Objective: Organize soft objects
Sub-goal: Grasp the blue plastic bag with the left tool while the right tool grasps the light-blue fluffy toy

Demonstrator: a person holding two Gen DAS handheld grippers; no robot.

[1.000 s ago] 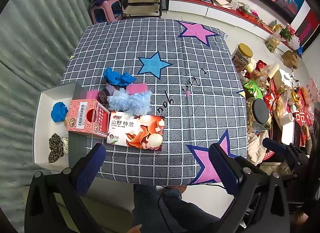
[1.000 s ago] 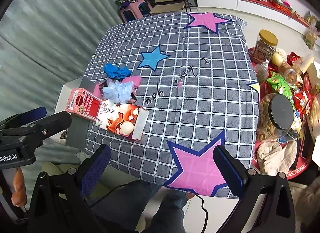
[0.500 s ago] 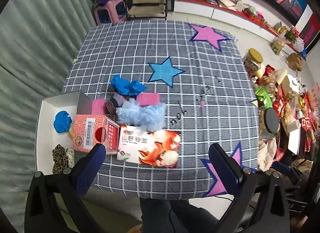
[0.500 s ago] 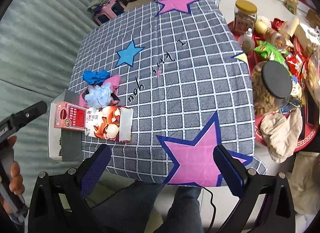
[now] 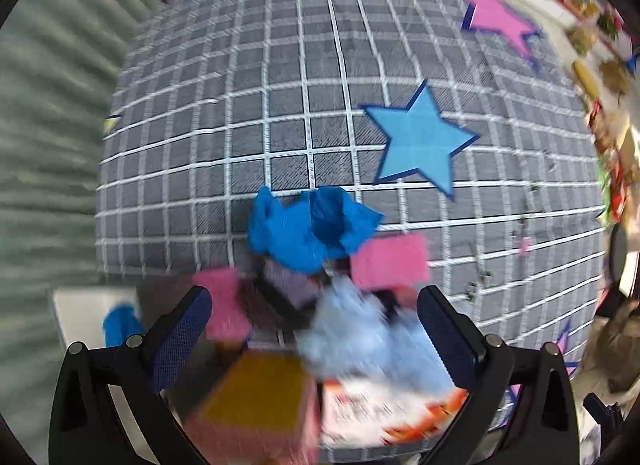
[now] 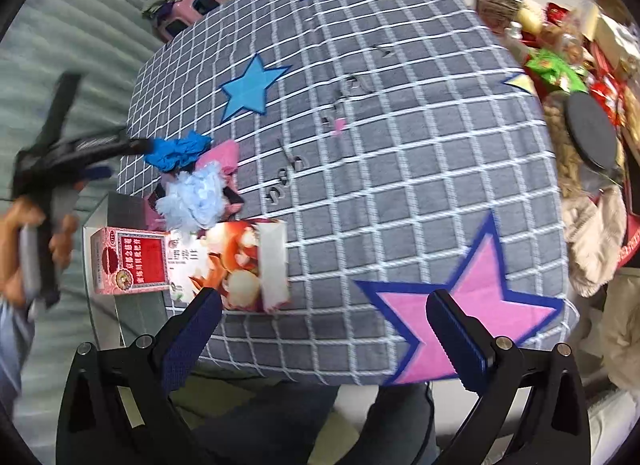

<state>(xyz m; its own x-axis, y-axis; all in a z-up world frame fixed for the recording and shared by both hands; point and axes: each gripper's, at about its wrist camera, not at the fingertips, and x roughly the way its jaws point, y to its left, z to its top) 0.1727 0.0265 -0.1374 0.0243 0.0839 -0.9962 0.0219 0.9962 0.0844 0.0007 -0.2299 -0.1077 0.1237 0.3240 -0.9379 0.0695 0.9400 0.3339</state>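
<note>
Blue cloth bunched on table, beside pale-blue fluffy piece. Left gripper spread wide above the pile, empty. Right gripper spread, empty, at table edge.

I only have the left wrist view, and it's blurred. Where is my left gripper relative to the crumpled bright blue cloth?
Observer: The right wrist view shows the left gripper open, with one fingertip at the edge of the crumpled bright blue cloth. I cannot tell whether they touch.
Operator: And my right gripper?
Observer: The right gripper hangs open and empty by the large pink star, at the near edge of the grey checked tablecloth.
</note>
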